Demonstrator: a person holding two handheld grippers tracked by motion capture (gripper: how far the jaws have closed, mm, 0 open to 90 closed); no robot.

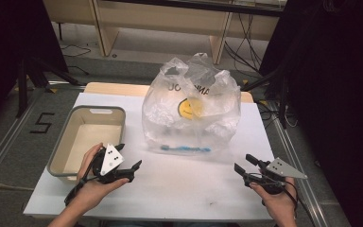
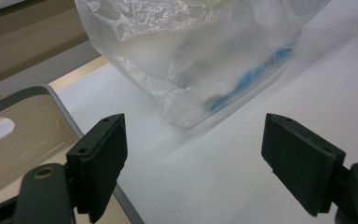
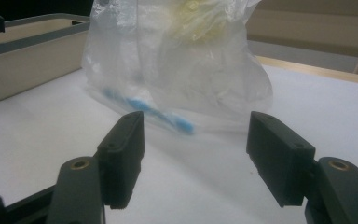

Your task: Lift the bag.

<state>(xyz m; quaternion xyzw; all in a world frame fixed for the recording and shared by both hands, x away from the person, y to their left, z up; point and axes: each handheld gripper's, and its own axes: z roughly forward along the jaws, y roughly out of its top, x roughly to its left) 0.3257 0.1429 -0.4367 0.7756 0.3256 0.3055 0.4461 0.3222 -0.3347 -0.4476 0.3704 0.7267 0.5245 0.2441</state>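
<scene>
A clear plastic bag (image 1: 191, 111) with a yellow smiley print stands upright in the middle of the white table (image 1: 179, 184). A blue object (image 1: 185, 149) lies inside it at the bottom, also seen through the bag (image 2: 200, 51) as a blue streak (image 2: 251, 74) and in the right gripper view (image 3: 161, 114). My left gripper (image 1: 128, 156) is open, held by a hand beside the beige tub (image 1: 82, 142), short of the bag. My right gripper (image 1: 243, 163) is open too, at the front right, pointing toward the bag (image 3: 177, 60). Nothing sits between either pair of jaws.
The beige tub (image 2: 23, 126) with a grey rim is empty and stands at the table's left. Its side shows at the far left in the right gripper view (image 3: 28, 60). A wooden bench stands beyond the table (image 1: 165, 19). Dark curtains flank both sides.
</scene>
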